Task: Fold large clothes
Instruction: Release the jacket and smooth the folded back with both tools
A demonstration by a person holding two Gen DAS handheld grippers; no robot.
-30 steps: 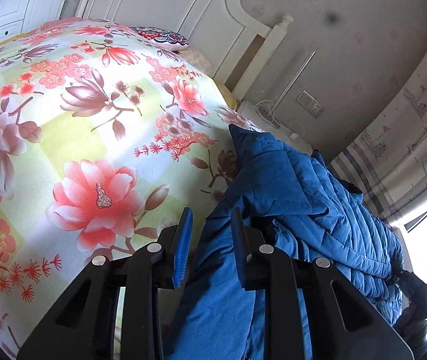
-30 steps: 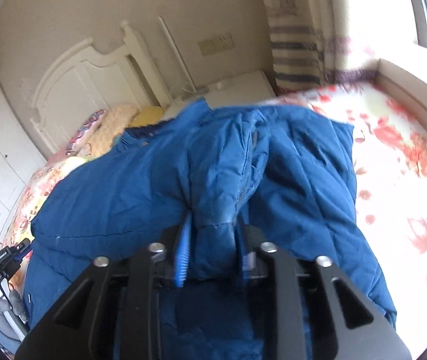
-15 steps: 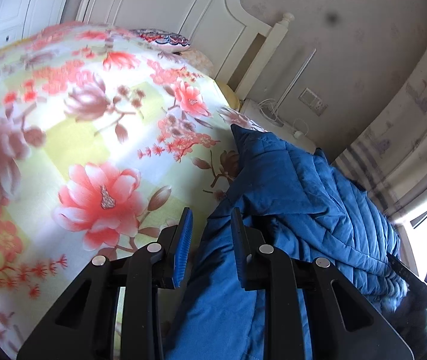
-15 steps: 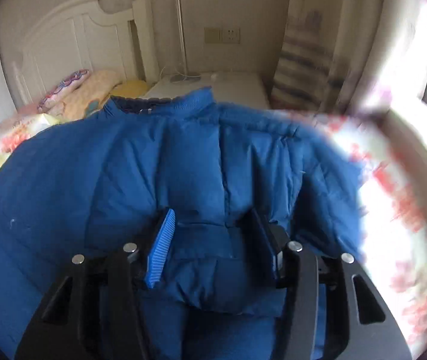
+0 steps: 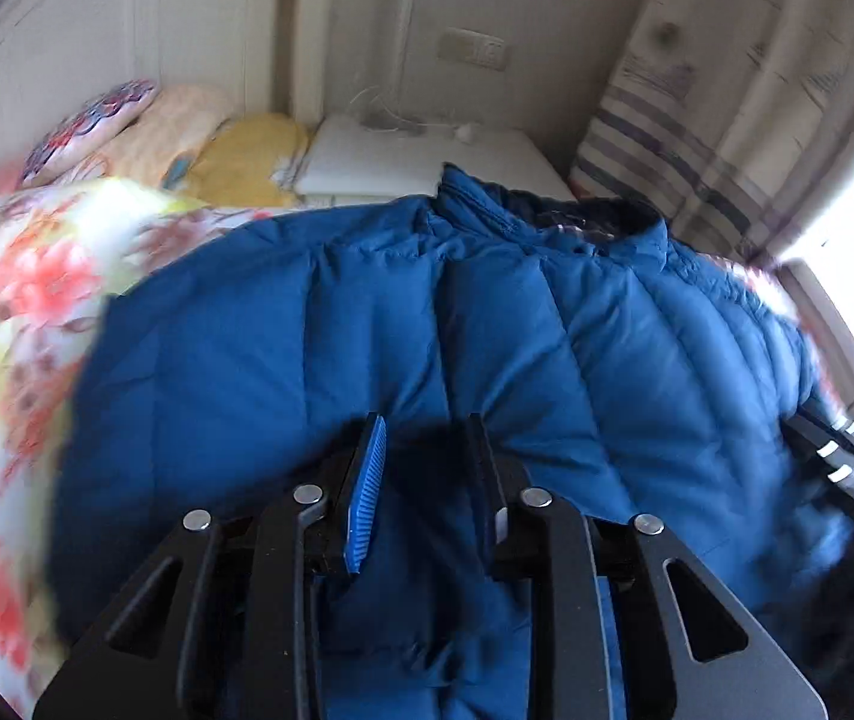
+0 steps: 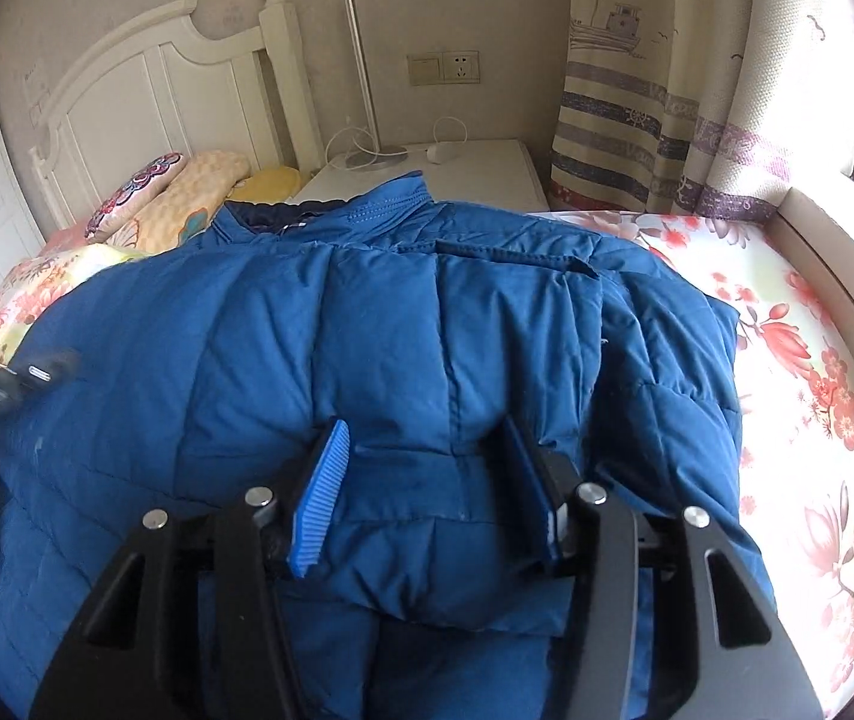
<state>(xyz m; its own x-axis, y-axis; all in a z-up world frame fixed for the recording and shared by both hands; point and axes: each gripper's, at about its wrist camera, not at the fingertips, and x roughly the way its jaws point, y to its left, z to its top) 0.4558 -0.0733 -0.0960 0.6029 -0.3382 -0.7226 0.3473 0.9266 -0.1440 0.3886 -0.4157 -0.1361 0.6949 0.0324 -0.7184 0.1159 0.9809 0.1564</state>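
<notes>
- Here, a blue down jacket (image 6: pixel 403 348) spread flat across the bed's floral bedspread (image 6: pixel 799 360), collar toward the white headboard (image 6: pixel 145 96) and the white nightstand (image 6: pixel 487 174).
- Right gripper (image 6: pixel 424 468) low over the jacket's near part, jaws wide apart, a puffy quilted panel lying between them; no clamp on the fabric.
- Blue ribbed pad (image 6: pixel 320 498) on one finger plainly seen, the other finger dark against the cloth.
- Left gripper (image 5: pixel 424 462) also over the jacket (image 5: pixel 487 360), jaws parted with a narrower gap, dark fabric shadowed between them; contact with the cloth not clear.
- Left wrist view smeared by motion blur, especially along the bedspread (image 5: pixel 13 324) at the left edge.
- Jacket's sleeve folded in over the chest on the window side, a flap edge running across near the collar.
- Patterned pillow (image 6: pixel 136 192) and peach pillow (image 6: pixel 199 192) against the headboard, just beyond the jacket's shoulder.
- Slim desk lamp (image 6: pixel 367 90) and its white cord on the nightstand, a wall socket (image 6: pixel 445 67) beside it.
- Striped curtain (image 6: pixel 655 120) hanging next to the bright window.
</notes>
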